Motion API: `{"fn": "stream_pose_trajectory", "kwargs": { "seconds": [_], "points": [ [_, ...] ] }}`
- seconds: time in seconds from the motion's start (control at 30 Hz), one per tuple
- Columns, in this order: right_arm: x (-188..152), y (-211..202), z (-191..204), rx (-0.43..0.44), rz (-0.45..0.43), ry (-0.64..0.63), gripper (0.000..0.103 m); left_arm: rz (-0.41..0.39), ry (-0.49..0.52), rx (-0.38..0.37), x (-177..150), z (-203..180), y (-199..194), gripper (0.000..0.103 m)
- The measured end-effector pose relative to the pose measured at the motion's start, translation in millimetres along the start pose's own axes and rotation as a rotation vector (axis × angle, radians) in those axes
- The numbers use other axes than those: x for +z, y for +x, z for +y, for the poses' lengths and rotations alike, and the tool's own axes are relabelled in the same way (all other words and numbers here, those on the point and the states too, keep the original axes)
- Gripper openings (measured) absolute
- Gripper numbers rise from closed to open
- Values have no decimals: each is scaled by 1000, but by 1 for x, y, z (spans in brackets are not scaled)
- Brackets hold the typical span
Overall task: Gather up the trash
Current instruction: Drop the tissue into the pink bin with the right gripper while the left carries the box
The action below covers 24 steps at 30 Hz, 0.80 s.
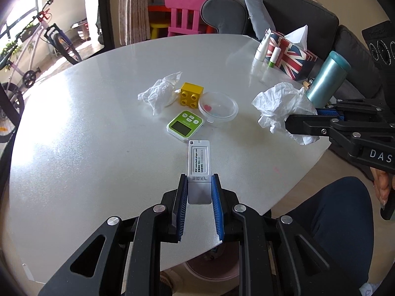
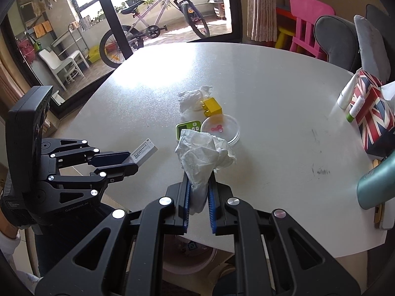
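My left gripper (image 1: 199, 185) is shut on a flat white and silver card device (image 1: 199, 165), held over the near edge of the white table (image 1: 86, 123); it also shows in the right wrist view (image 2: 143, 154). My right gripper (image 2: 199, 185) is shut on a crumpled white tissue (image 2: 202, 153), held above the table; the tissue also shows in the left wrist view (image 1: 279, 103). A second crumpled tissue (image 1: 160, 91) lies on the table beside a yellow toy brick (image 1: 191, 93).
A green timer (image 1: 185, 125) and a clear plastic lid (image 1: 218, 107) lie mid-table. A Union Jack tissue box (image 1: 291, 54), small tubes (image 1: 263, 48) and a teal bottle (image 1: 328, 79) stand at the right. A pink bin (image 2: 187, 254) sits under the table's near edge.
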State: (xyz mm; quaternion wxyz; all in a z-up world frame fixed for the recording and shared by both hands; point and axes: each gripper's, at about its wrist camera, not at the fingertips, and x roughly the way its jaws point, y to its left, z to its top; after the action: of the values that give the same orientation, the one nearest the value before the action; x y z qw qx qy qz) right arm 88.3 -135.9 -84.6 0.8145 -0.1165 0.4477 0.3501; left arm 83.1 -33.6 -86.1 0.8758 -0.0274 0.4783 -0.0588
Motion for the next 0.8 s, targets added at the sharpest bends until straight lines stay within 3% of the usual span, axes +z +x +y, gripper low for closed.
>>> {"fn": "stream_pose_trajectory", "kwargs": {
  "seconds": [0.8],
  "points": [
    [-56,-47,51,88,12,-99,12,-83,-11,-20,-52,-3,-87,19]
  ]
}}
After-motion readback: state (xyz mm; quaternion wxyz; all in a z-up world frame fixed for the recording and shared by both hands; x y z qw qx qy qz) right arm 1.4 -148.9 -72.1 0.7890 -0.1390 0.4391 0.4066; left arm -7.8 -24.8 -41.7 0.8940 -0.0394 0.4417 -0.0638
